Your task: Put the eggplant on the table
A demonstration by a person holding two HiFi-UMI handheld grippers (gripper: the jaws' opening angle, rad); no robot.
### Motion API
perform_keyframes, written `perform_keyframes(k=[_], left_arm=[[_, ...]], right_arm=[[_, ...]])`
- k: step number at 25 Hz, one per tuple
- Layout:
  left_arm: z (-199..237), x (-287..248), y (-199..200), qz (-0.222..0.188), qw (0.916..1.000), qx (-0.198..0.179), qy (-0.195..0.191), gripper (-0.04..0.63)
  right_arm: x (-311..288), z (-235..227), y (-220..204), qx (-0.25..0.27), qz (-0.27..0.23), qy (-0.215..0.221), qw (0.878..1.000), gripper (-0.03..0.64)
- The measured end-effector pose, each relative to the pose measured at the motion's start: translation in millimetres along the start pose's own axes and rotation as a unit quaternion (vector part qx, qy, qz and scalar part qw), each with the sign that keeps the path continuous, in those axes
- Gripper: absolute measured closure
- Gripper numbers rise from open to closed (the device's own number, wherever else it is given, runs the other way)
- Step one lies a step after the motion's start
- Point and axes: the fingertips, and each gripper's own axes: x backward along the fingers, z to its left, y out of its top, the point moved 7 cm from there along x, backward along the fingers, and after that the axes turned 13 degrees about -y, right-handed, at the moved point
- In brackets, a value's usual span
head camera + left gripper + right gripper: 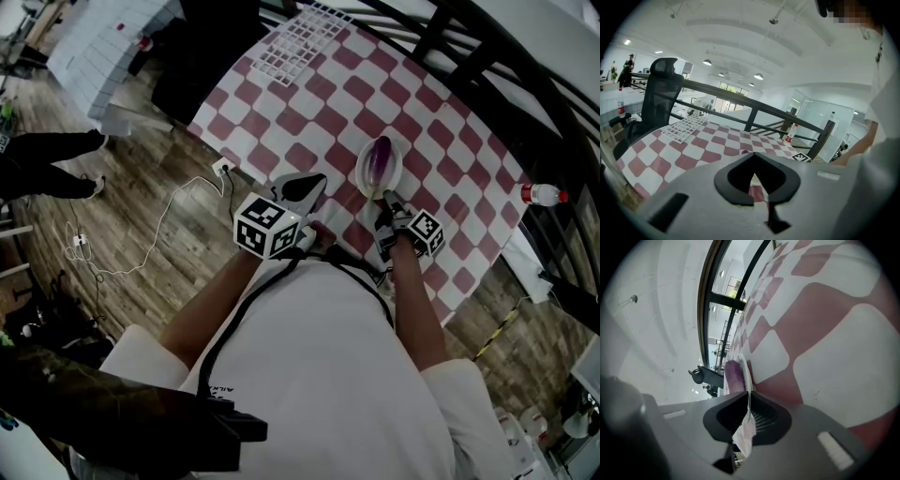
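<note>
One eggplant [382,159] lies on a white plate [362,174] on the checkered tabletop [309,112], just beyond the right tool [384,200], whose jaws are pinched on the plate's near rim; the left tool [302,189] is closed and empty, nearby.

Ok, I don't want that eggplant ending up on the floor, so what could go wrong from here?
1. The right gripper is shut only on the thin rim of the plate; with so little held, the plate could slip free or tip if lifted.
2. The eggplant lies loose on the plate, so any tilt could roll it off, and the plate sits fairly near the near edge of the table.
</note>
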Motion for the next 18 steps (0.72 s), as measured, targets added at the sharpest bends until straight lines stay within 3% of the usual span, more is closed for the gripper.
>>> perform_keyframes(k=[4, 11, 18], left_arm=[[0, 4, 1, -0.002, 1.0000, -0.003, -0.005, 0.591], [-2, 11, 0, -0.005, 0.9998, -0.005, -0.018, 0.591], [-2, 18, 2, -0.011, 0.9990, -0.008, -0.043, 0.591]], right_arm=[[2, 4, -2, 0.000, -0.004, -0.002, 1.000, 0.559], [12, 9, -5, 0.005, -0.026, -0.013, 1.000, 0.424], [35, 15, -13, 0.011, -0.060, -0.011, 0.998, 0.419]])
